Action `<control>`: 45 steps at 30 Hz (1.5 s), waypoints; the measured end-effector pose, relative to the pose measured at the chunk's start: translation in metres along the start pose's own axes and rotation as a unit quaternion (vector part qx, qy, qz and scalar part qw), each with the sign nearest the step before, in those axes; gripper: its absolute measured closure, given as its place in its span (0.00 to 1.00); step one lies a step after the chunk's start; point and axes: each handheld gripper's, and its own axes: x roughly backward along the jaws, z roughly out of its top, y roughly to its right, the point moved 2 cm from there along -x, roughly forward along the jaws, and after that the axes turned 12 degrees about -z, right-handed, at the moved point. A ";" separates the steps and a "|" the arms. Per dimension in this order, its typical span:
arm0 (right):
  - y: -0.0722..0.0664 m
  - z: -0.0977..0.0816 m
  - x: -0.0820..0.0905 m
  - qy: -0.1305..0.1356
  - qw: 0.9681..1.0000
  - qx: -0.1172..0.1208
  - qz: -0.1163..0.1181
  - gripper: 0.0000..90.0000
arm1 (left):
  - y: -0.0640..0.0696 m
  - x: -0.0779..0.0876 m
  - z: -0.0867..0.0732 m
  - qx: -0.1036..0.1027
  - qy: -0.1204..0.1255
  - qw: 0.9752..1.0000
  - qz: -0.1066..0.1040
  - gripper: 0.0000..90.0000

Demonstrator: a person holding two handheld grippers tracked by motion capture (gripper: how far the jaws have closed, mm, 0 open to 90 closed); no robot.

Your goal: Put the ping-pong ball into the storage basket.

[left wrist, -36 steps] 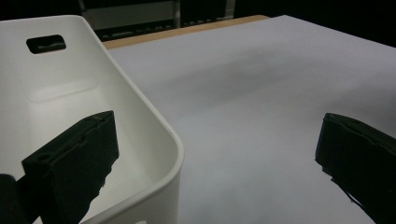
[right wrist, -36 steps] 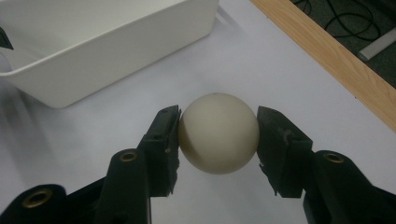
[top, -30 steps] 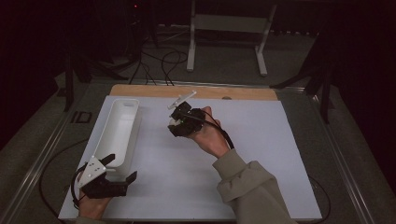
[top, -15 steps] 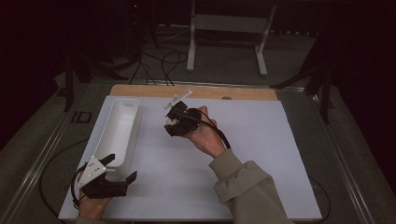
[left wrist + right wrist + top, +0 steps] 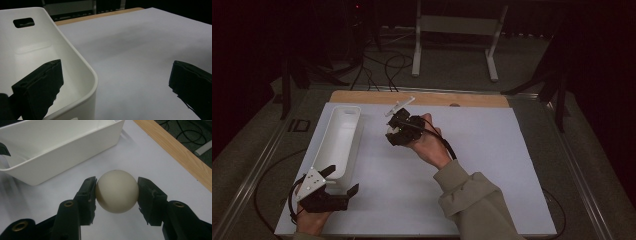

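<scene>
R gripper clamped on white ball, carrying twd bin. L gripper gaping astride bin corner, prob steadying. Next: hover over bin, release.

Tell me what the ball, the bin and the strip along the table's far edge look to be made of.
Ball: probably hard plastic, off-white and matte, with an even, soft sheen.
Bin: likely moulded plastic, white and smooth; thin walls, rounded corners and a cut-out handle slot.
Strip: looks like wood or a wood-look board, tan with faint grain.
</scene>
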 end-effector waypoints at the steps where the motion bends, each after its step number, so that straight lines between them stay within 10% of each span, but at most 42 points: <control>1: 0.000 0.000 0.000 0.000 1.000 0.001 0.001 0.56 | 0.000 0.000 0.000 0.000 0.000 1.000 0.000 0.00; 45: -0.028 0.021 -0.011 0.011 1.000 0.014 0.013 0.56 | -0.001 0.001 0.000 0.002 0.002 1.000 -0.001 0.00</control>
